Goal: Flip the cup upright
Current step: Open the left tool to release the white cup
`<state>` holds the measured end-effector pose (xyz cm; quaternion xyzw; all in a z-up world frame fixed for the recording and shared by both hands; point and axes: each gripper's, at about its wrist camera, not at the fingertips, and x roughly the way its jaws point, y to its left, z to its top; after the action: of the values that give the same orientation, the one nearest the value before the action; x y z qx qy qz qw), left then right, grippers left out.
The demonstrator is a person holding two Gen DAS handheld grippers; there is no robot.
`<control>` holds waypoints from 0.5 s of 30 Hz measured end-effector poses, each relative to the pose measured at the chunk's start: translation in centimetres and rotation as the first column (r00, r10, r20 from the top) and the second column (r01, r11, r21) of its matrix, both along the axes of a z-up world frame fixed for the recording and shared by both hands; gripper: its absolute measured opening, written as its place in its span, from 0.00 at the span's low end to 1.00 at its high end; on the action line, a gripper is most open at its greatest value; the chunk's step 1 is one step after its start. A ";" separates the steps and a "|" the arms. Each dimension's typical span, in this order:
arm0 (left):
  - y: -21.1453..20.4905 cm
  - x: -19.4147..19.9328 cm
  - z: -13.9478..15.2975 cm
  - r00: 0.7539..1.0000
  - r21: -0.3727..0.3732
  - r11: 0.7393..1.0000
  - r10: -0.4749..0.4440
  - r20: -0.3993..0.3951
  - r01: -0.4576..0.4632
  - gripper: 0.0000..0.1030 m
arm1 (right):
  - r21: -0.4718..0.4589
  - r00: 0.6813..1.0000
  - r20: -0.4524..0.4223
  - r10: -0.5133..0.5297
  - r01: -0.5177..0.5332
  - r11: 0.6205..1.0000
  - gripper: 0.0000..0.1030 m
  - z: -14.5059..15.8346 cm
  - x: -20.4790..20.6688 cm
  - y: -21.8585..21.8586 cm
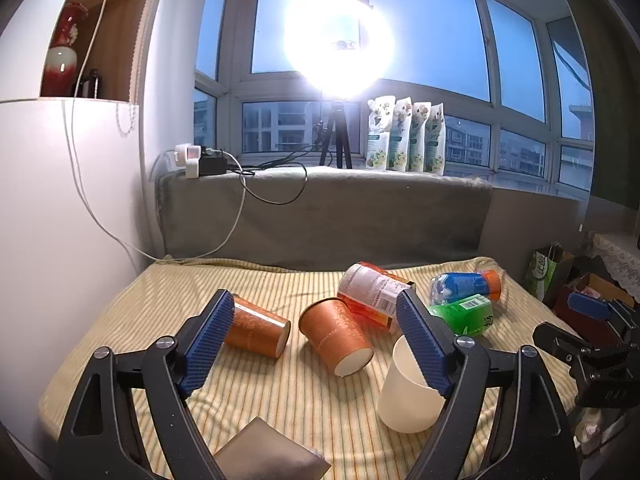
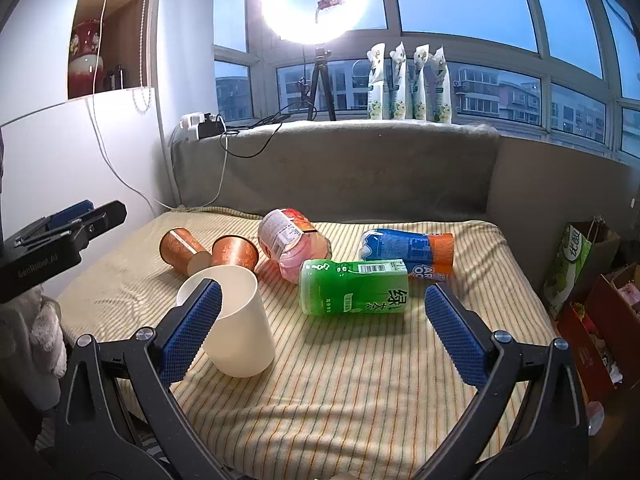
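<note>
Striped cloth [image 2: 340, 380]; green bottle [image 2: 354, 292] reads "绿茶".

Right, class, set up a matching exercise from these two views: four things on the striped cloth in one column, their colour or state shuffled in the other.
Things:
1. cream cup
2. copper cups
3. green bottle
4. blue bottle

States:
A. lying down, orange cap end
B. standing, mouth up
C. two, on their sides
D. lying down, barcode on its label

Pairs: 1-B, 2-C, 3-D, 4-A

a home: bay window [image 2: 460, 20], shelved vase [image 2: 85, 56].
</note>
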<state>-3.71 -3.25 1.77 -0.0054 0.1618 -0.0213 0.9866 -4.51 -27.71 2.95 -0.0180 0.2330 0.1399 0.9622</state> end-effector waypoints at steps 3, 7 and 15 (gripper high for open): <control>0.0 -0.1 -0.1 1.000 0.002 1.000 0.001 -0.004 -0.001 0.85 | -0.005 1.000 0.003 0.002 -0.002 1.000 1.00 -0.1 0.0 0.2; 0.0 -0.2 -0.2 1.000 0.001 1.000 0.000 -0.009 0.000 0.85 | -0.003 1.000 0.002 0.005 -0.005 1.000 1.00 -0.1 -0.1 0.3; -0.2 -0.1 -0.2 1.000 -0.003 1.000 -0.010 -0.016 0.010 0.88 | -0.004 1.000 -0.001 0.006 -0.006 1.000 1.00 -0.1 -0.1 0.4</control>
<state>-3.80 -3.42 1.58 -0.0060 0.1699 -0.0265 0.9851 -4.63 -27.34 2.81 -0.0204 0.2336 0.1426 0.9616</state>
